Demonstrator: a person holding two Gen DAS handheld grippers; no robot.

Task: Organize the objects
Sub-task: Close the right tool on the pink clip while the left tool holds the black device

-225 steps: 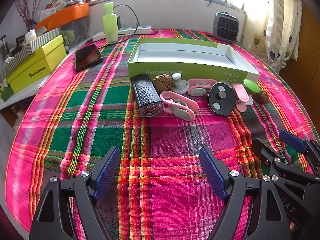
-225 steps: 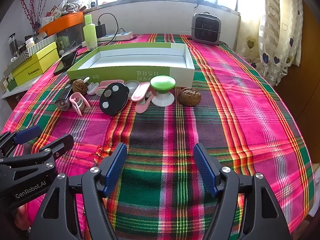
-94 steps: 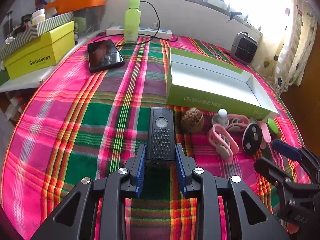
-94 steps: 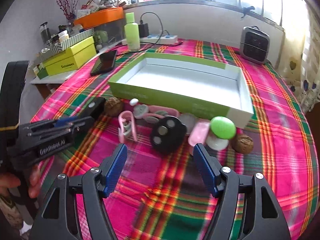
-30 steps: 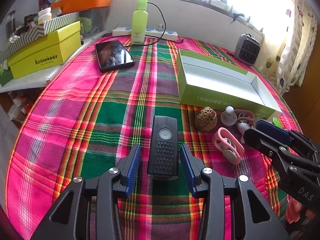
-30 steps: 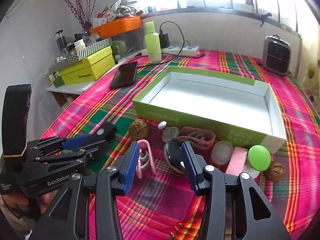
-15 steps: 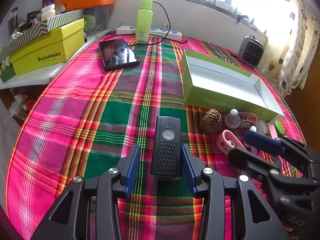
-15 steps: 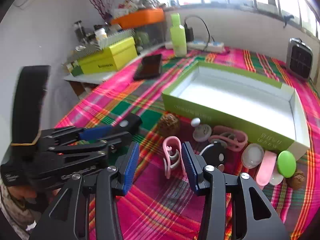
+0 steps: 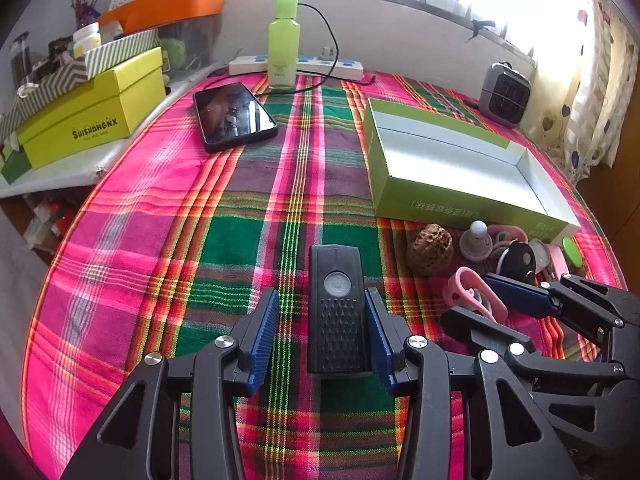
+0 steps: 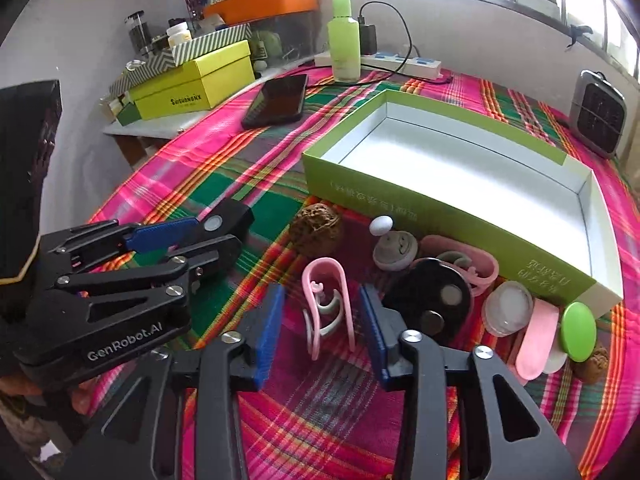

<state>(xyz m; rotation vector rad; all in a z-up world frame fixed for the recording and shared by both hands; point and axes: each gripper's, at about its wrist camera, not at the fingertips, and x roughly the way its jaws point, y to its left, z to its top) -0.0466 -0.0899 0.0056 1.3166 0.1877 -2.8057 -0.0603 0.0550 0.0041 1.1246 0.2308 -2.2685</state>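
A black ribbed light (image 9: 338, 308) lies on the plaid cloth between the pads of my left gripper (image 9: 321, 292). Those jaws are opening, with a gap at the left pad. My right gripper (image 10: 321, 290) straddles a pink clip (image 10: 328, 304). Its jaws are closing, and slim gaps remain at both pads. Behind stands the open green box (image 10: 440, 216), white inside and holding nothing. In front of it lie a walnut (image 10: 316, 228), a white knob (image 10: 394, 248), a black disc (image 10: 432, 300), a pink strap (image 10: 476, 264), a round white pot (image 10: 508, 312) and a green cap (image 10: 578, 330).
A phone (image 9: 232, 116), a green bottle (image 9: 283, 44) and a power strip with a cable lie at the back. A small heater (image 9: 504, 96) stands at the back right. A yellow box (image 9: 92, 116) sits on a side shelf beyond the table's left edge.
My right gripper has shifted left from the black disc to the pink clip and its jaws have narrowed around it. My left gripper stays in place, pads slightly wider off the black light.
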